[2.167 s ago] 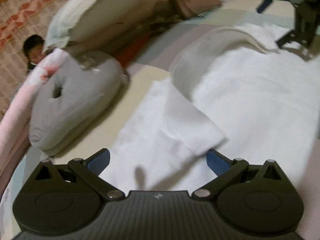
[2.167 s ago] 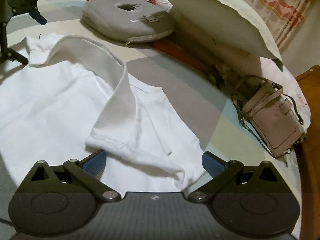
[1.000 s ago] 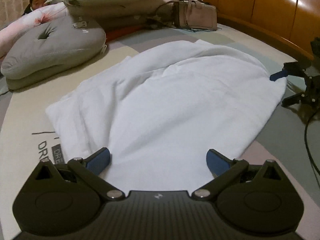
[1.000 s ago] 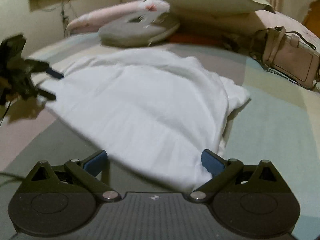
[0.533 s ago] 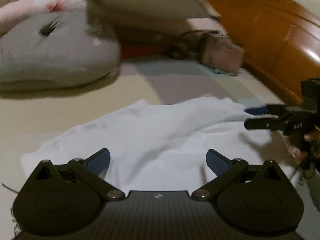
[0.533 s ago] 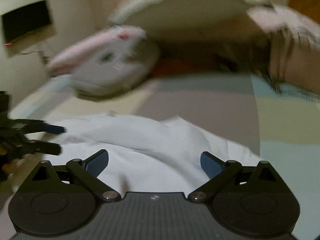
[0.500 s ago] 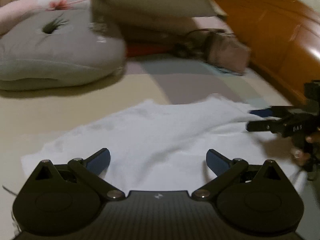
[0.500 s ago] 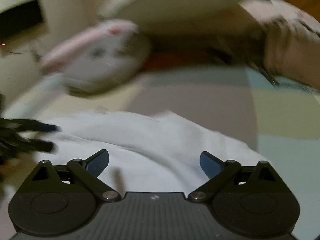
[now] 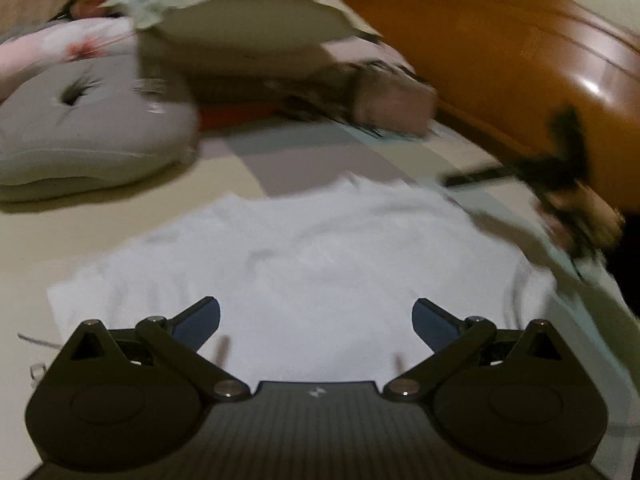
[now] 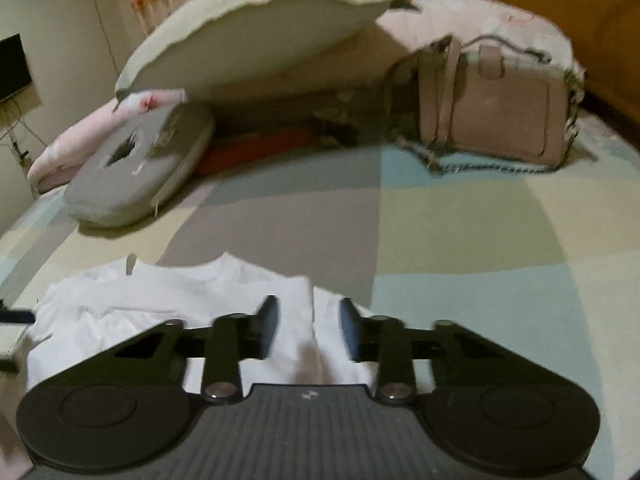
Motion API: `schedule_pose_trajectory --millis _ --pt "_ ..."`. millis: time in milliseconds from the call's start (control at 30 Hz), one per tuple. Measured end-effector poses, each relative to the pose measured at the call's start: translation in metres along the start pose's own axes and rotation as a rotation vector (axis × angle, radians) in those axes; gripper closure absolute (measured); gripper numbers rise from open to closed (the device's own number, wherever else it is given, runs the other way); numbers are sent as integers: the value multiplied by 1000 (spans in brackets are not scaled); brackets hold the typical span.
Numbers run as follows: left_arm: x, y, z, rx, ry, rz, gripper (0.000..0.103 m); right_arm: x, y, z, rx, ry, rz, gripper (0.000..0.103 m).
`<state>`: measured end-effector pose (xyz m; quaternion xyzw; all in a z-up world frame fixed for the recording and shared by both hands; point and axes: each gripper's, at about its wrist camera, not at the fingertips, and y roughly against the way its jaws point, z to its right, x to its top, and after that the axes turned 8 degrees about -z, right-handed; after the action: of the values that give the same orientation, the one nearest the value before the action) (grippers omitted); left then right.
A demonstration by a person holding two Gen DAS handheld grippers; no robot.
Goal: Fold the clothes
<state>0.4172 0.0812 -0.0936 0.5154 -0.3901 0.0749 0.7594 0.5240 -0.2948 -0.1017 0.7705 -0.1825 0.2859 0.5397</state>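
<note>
Right hand-held gripper (image 10: 308,330) closing on white shirt (image 10: 168,304) edge, lower centre frame, on bed (image 10: 460,240); left hand-held gripper (image 9: 316,316) spread; advise pinching all layers before lifting.

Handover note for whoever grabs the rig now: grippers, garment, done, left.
Left gripper: open, over the near edge of the white garment, holding nothing.
Right gripper: jaws closing, a fold of the garment's edge between them; a firm pinch cannot be confirmed.
Garment: lies as a compact, partly folded block on the patchwork bedspread, in front of the grey cushion and pink handbag.
Done: first folds appear in.
Left: probably secure both grips and make the next fold, then smooth.
</note>
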Motion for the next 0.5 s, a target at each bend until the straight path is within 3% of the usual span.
schedule_pose_trajectory --millis 200,233,267,500 --pt "-24 -6 5 43 -17 -50 1 -7 -36 -18 -44 51 -37 72" --pt "-26 -5 3 43 0 -50 1 -8 -36 -23 -67 71 -32 78" --pt "-28 -3 0 41 19 -45 2 -8 -34 -25 -89 85 -23 93" --pt "-22 23 -22 119 115 89 3 -3 -9 -5 -121 6 70 94"
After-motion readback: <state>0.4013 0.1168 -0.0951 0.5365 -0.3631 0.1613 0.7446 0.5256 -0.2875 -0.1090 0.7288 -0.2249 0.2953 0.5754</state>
